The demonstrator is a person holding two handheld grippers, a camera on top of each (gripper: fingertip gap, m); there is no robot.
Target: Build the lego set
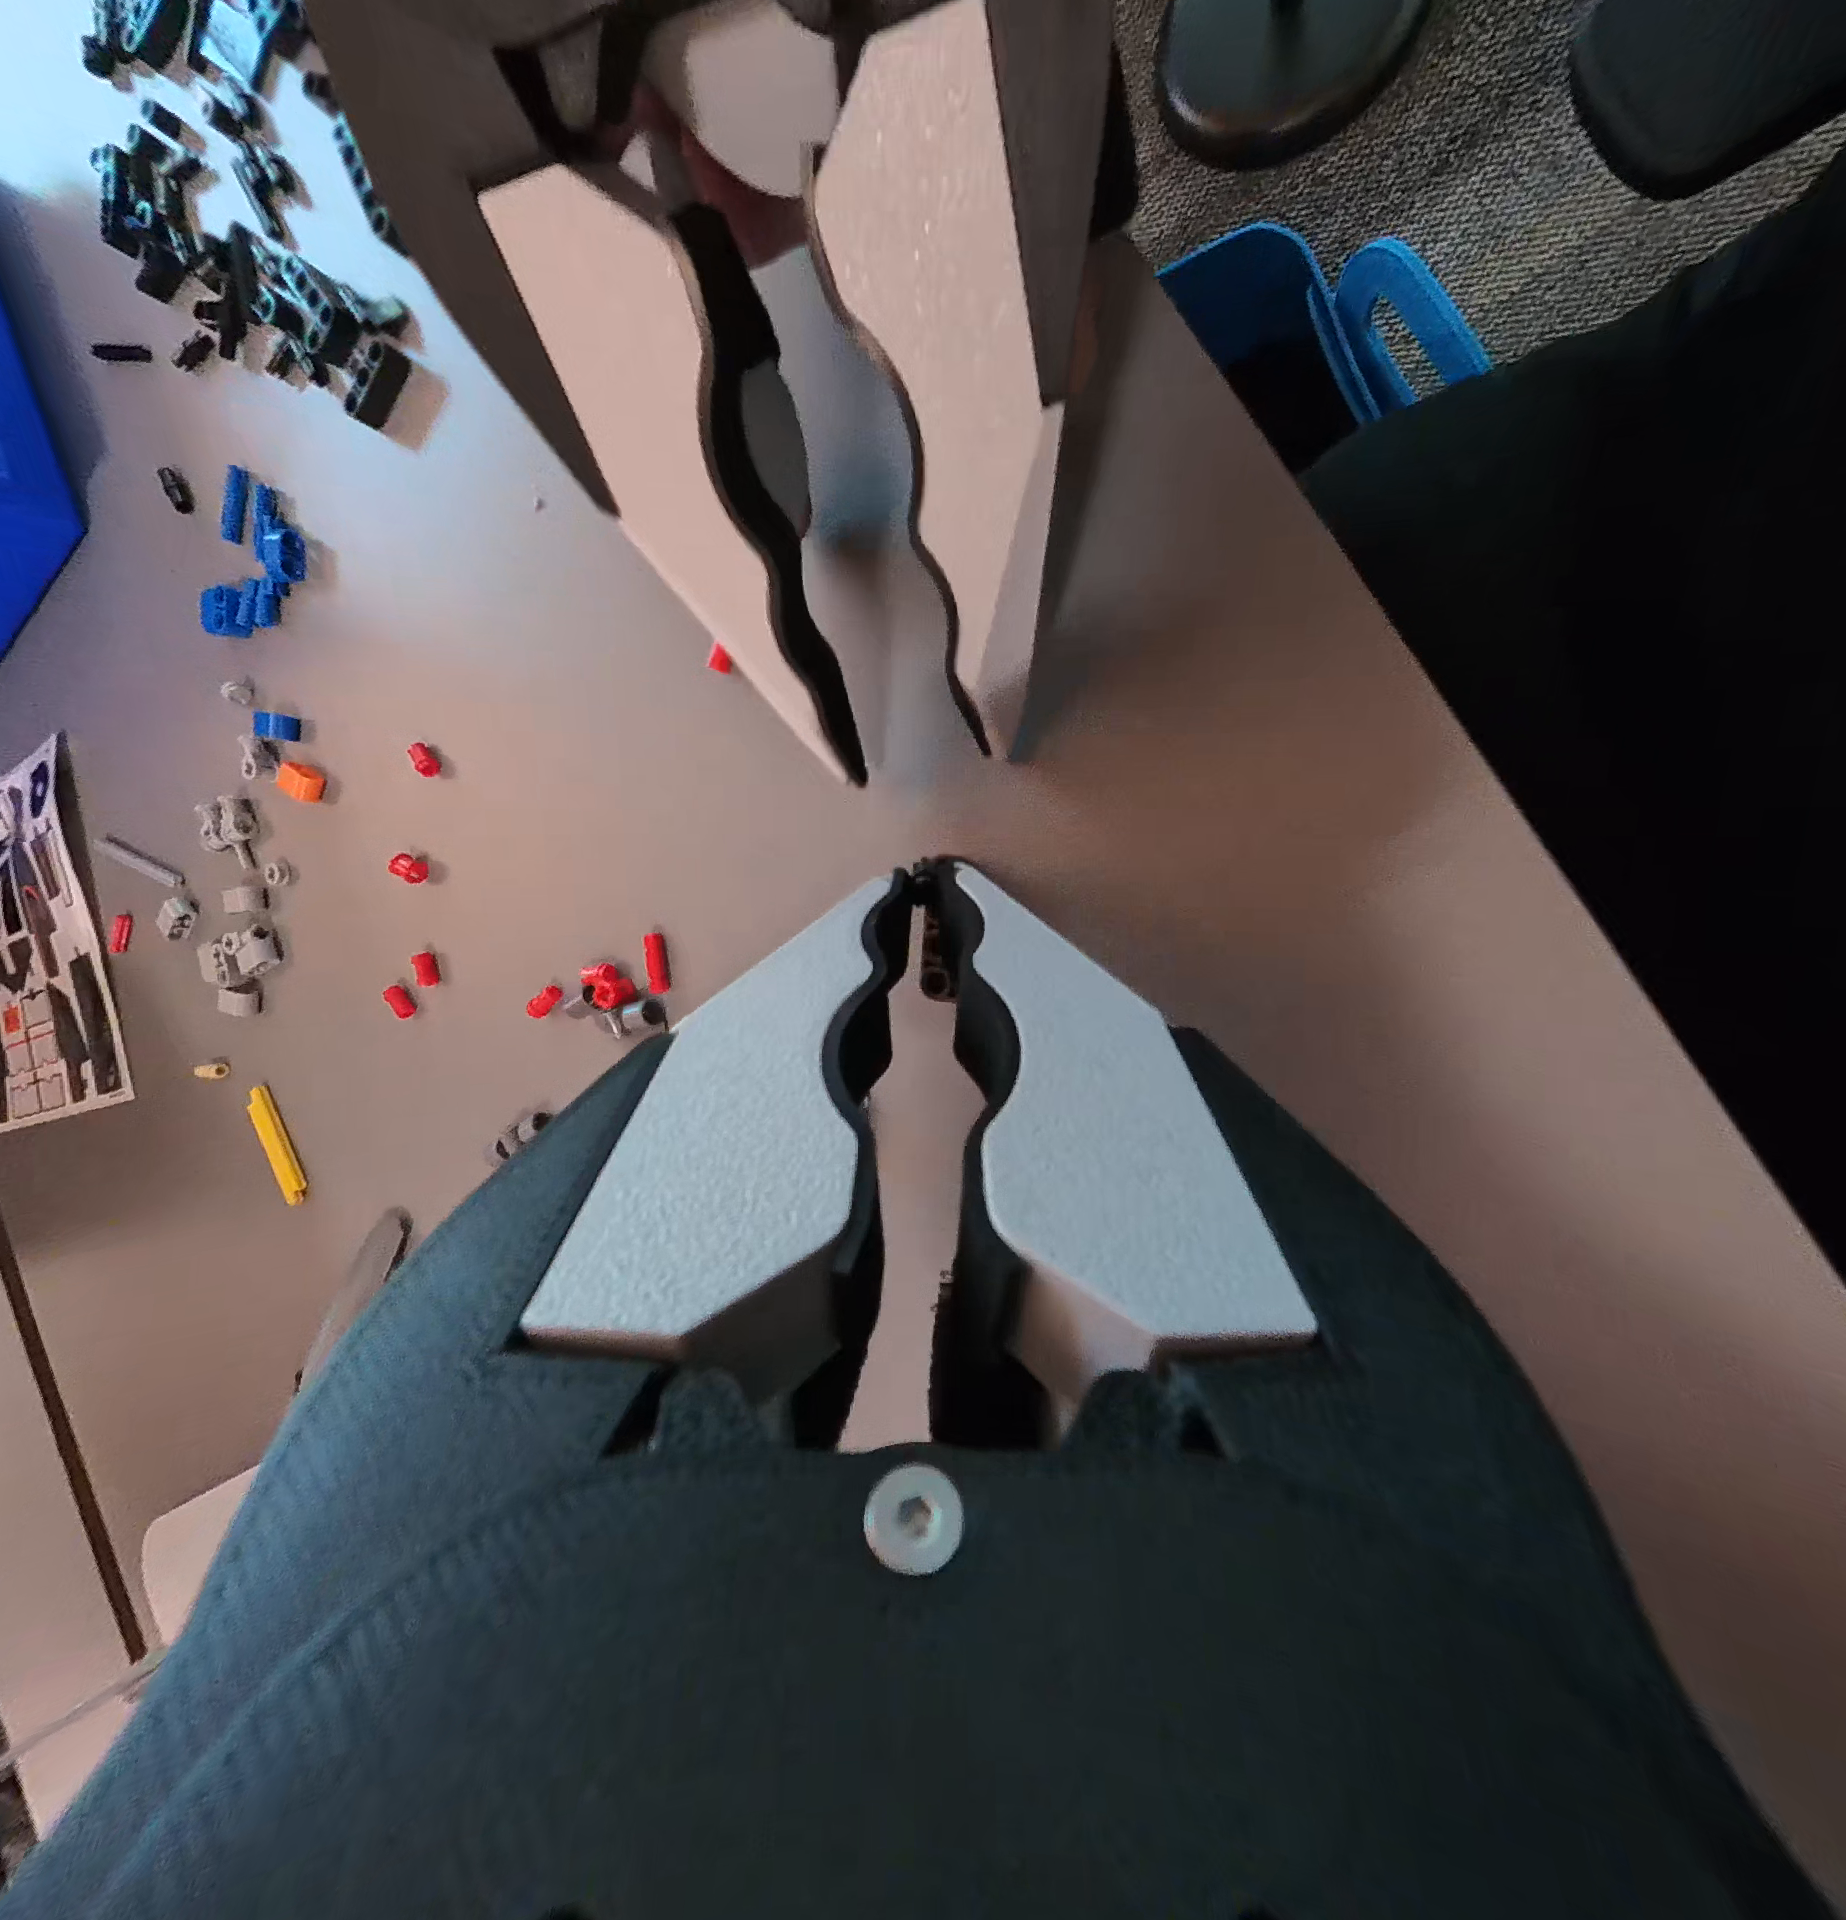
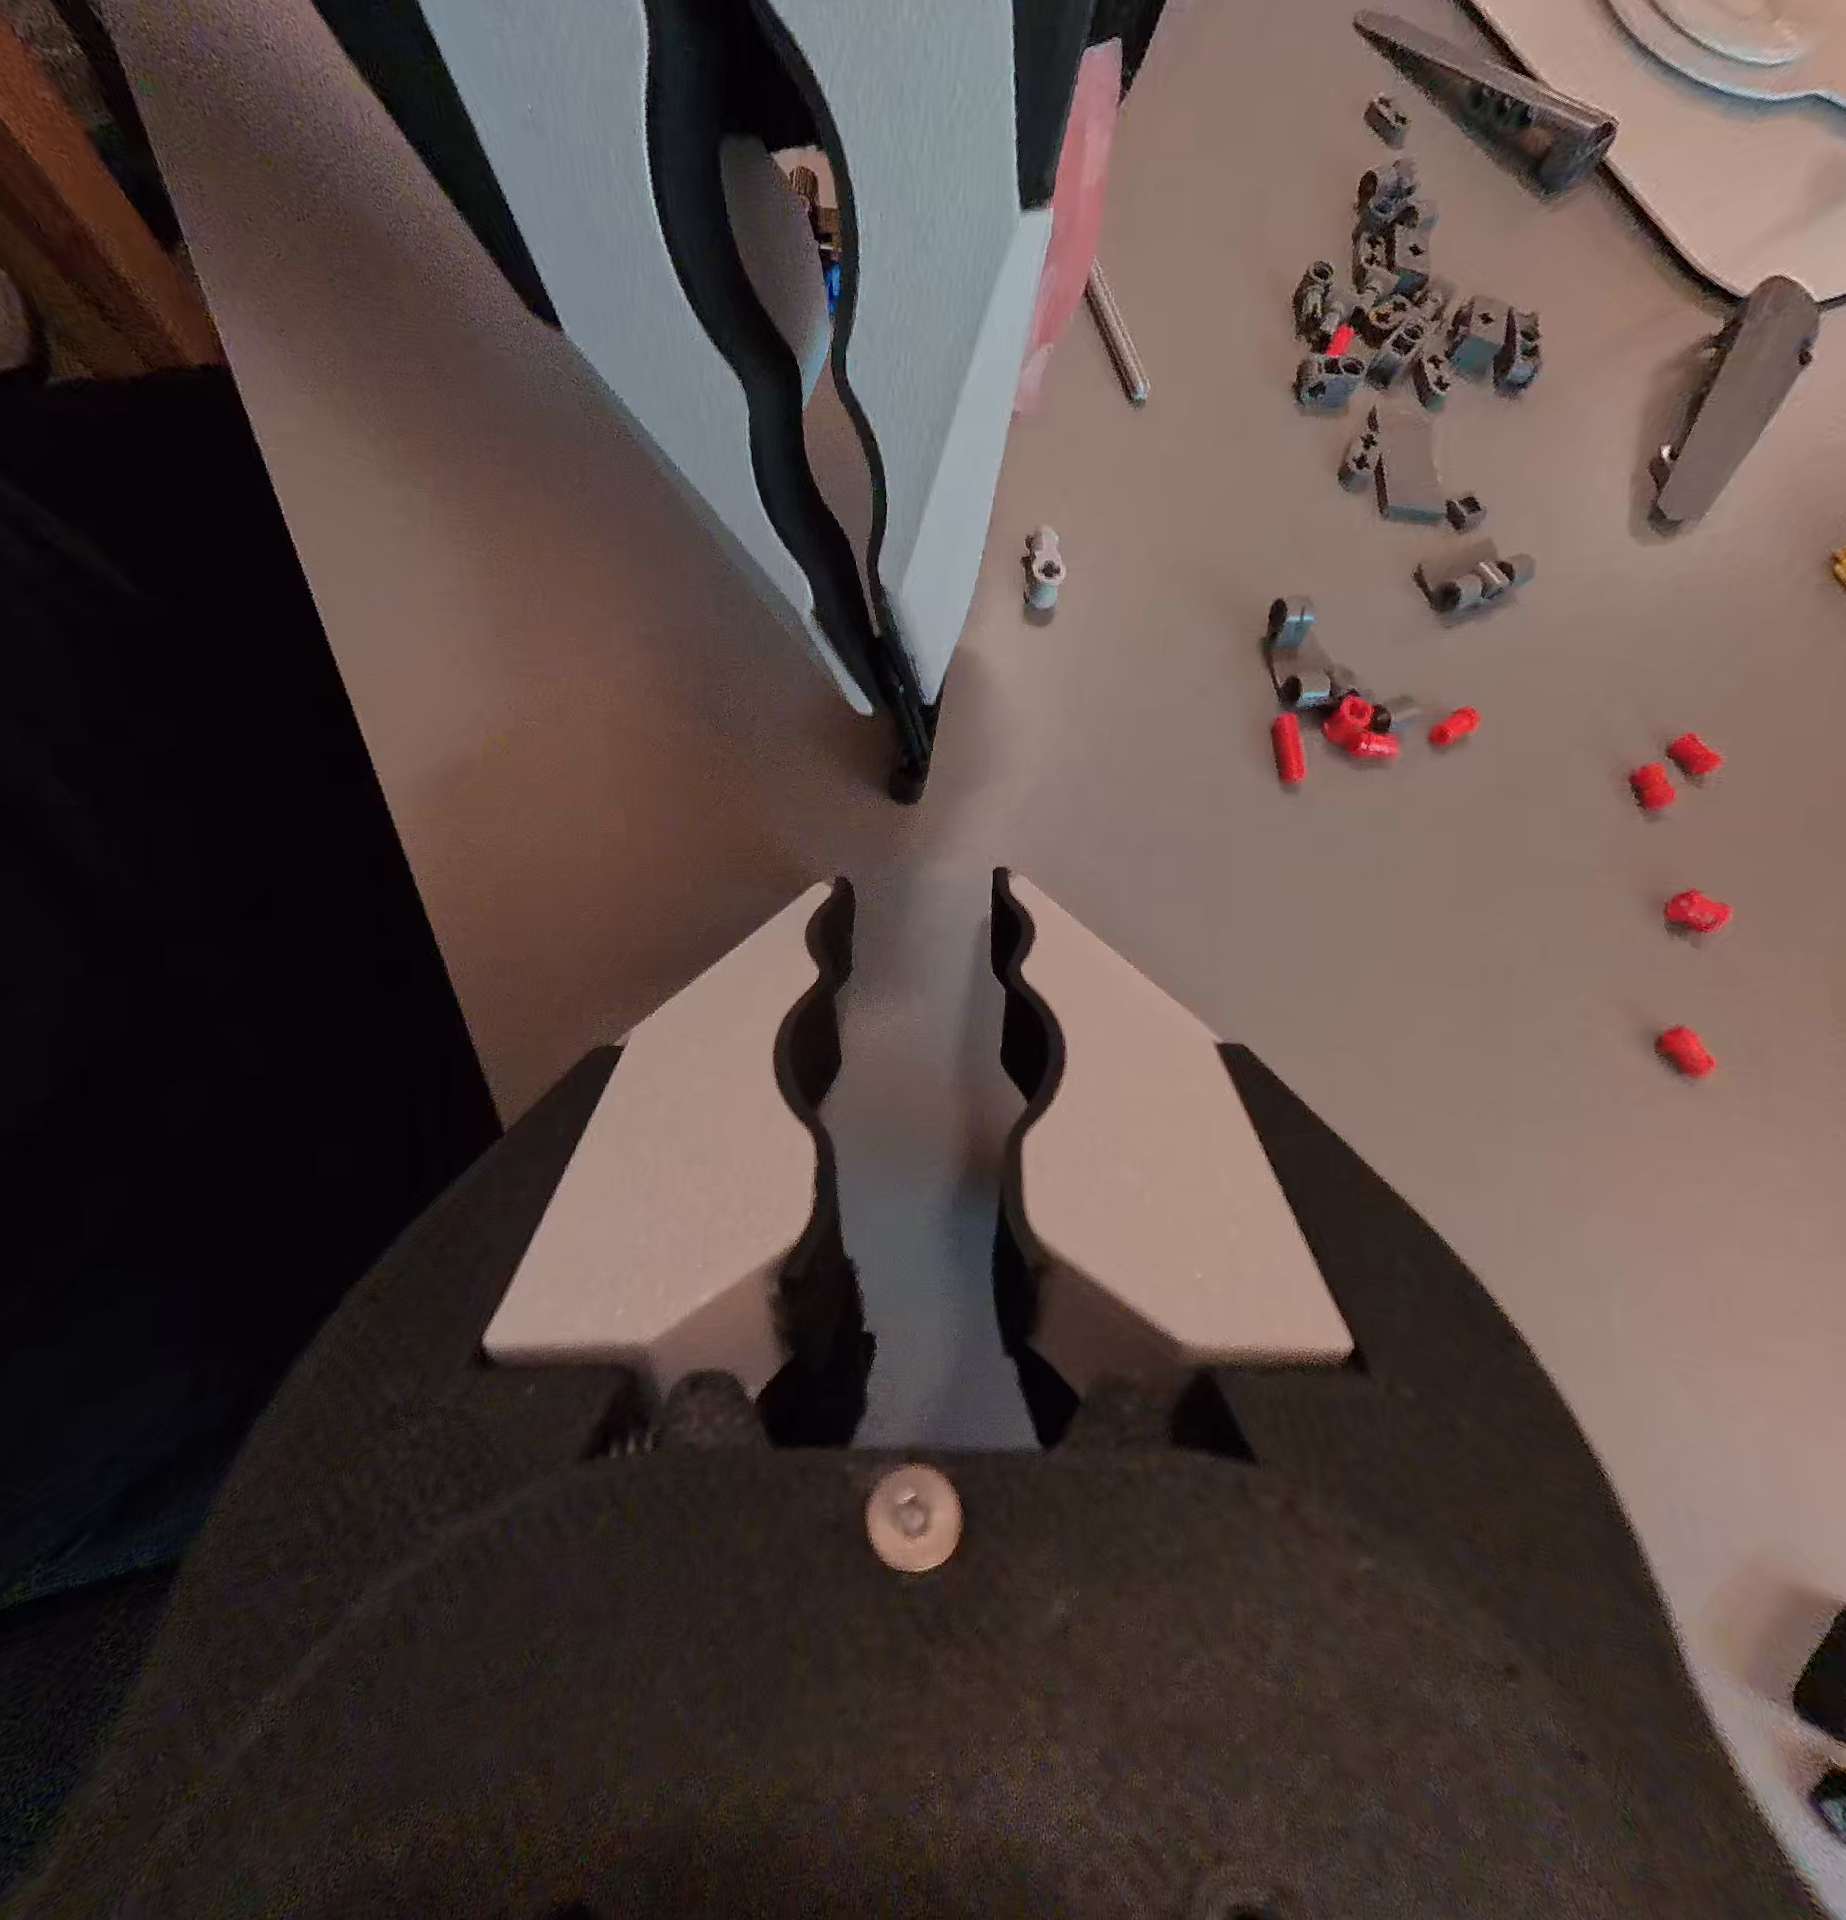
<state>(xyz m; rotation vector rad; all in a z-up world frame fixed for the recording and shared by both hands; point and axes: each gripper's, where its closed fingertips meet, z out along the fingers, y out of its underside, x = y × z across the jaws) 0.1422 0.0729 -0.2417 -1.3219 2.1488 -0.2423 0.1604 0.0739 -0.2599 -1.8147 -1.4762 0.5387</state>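
Left gripper in the near foreground, jaws pressed together on a thin black holed beam, a building-toy piece; in the left wrist view only its dark edge and a few round holes visible between the pads, in the right wrist view its tip poking out past the fingertips above the worktop. Raised lettering on the beam too blurred to make out. Right gripper facing it tip to tip, jaws spread with only bare worktop between the pads, beam tip just beyond them and apart from both. Farther out, scattered small parts: red pins in a loose line and a red-and-grey cluster off to the side of the left gripper; a yellow axle, an orange bush, grey connectors and blue pieces seen only from the left wrist; a printed sticker sheet near the worktop edge, its print too small to read; a heap of black beams and a blue box at the far corner. Only from the right wrist: a pile of dark grey connectors, a long dark grey panel and a tapered dark piece. Beyond the worktop edge, carpet with a blue bin.
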